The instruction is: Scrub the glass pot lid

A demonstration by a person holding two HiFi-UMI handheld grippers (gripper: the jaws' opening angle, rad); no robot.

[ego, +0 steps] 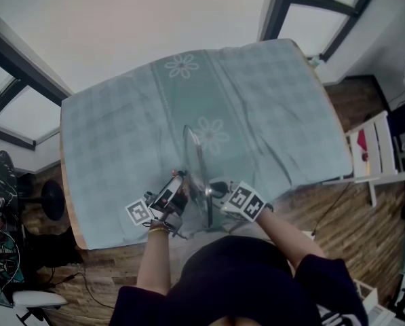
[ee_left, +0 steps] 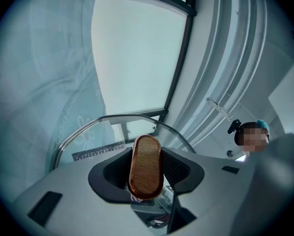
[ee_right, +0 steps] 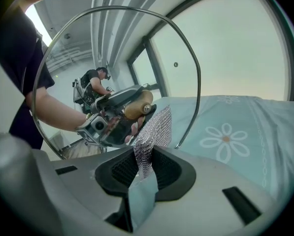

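The glass pot lid stands on edge over the near part of the table. My left gripper is shut on its wooden knob, which fills the gap between the jaws in the left gripper view; the steel rim arcs behind it. My right gripper is on the lid's other side, shut on a silver mesh scrub cloth whose free end lies against the glass. Through the glass, the right gripper view shows the knob and the left gripper.
A pale green checked tablecloth with flower prints covers the table. A white chair stands at the right, a dark stool at the left. Another person stands far behind in the right gripper view.
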